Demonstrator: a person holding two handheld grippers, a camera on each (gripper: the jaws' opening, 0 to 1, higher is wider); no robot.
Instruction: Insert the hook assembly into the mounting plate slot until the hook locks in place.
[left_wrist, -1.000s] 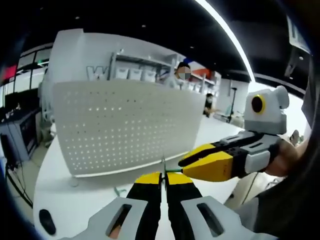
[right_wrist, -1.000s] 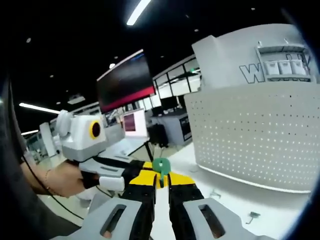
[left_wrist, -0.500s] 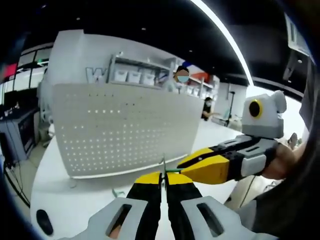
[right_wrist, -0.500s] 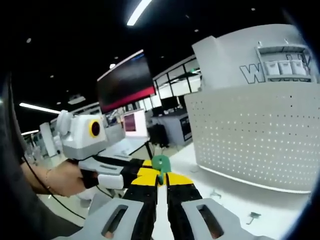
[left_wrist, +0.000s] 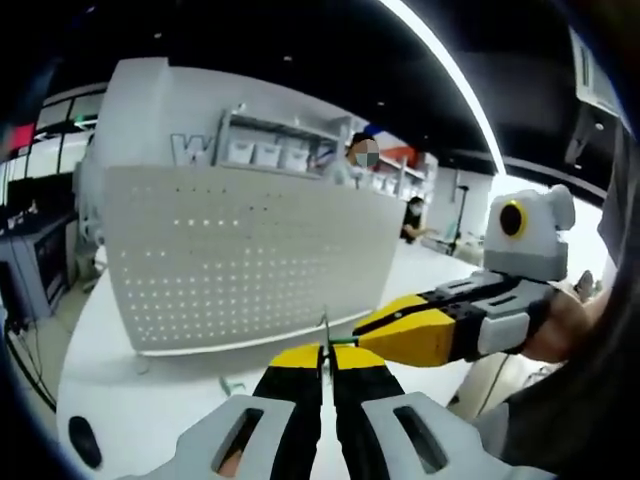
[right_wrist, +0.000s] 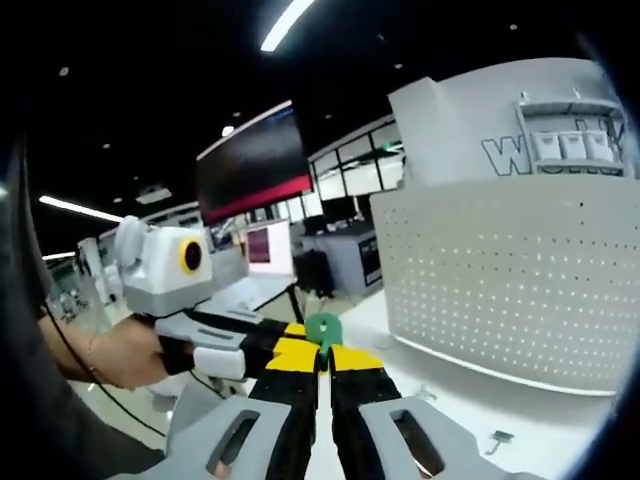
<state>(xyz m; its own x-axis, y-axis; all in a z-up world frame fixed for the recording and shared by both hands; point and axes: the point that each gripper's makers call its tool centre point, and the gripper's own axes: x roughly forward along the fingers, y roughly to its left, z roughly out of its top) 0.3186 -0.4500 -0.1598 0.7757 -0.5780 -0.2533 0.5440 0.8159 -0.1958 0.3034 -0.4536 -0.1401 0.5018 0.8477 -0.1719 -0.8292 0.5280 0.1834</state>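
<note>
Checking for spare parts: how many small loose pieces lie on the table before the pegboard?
2, in the right gripper view: a near piece right of the right tongs, a far piece by the pegboard foot. Both tiny; more may be hidden.

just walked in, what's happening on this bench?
A person holds a gripper in each hand in front of a white perforated mounting plate standing on the white table. The two grippers meet tip to tip: the left gripper is shut on a thin metal hook, and the right gripper is shut on a green piece at the same spot. The hook assembly is not yet in the plate. Another small metal part lies loose on the table.
</note>
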